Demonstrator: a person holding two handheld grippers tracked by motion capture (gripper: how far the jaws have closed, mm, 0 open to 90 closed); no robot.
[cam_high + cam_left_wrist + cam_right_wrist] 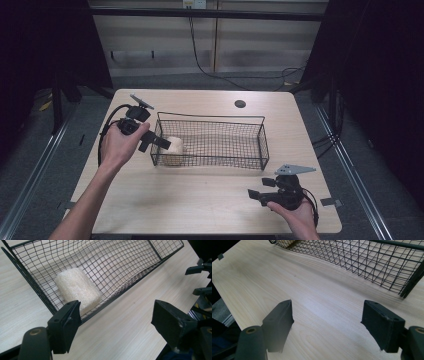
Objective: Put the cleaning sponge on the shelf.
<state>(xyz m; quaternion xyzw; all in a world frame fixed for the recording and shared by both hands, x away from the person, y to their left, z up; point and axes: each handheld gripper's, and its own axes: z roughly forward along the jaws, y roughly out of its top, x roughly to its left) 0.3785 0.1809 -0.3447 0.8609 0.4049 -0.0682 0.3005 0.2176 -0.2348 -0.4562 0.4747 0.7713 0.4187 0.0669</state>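
Inside the wire basket (140, 277) lies a pale, coarse sponge (77, 290); both grippers gape empty.

One wire basket (212, 141) stands on the one desk (200, 200). One pale loofah sponge (175, 146) lies inside the basket, at the end just beyond the left claw (159, 142). Two claws are in the scene, the left one and the right claw (254, 195), each with two black jaws standing apart, nothing between them. One round dark hole (240, 104) sits in the desk, beyond the basket from the right claw
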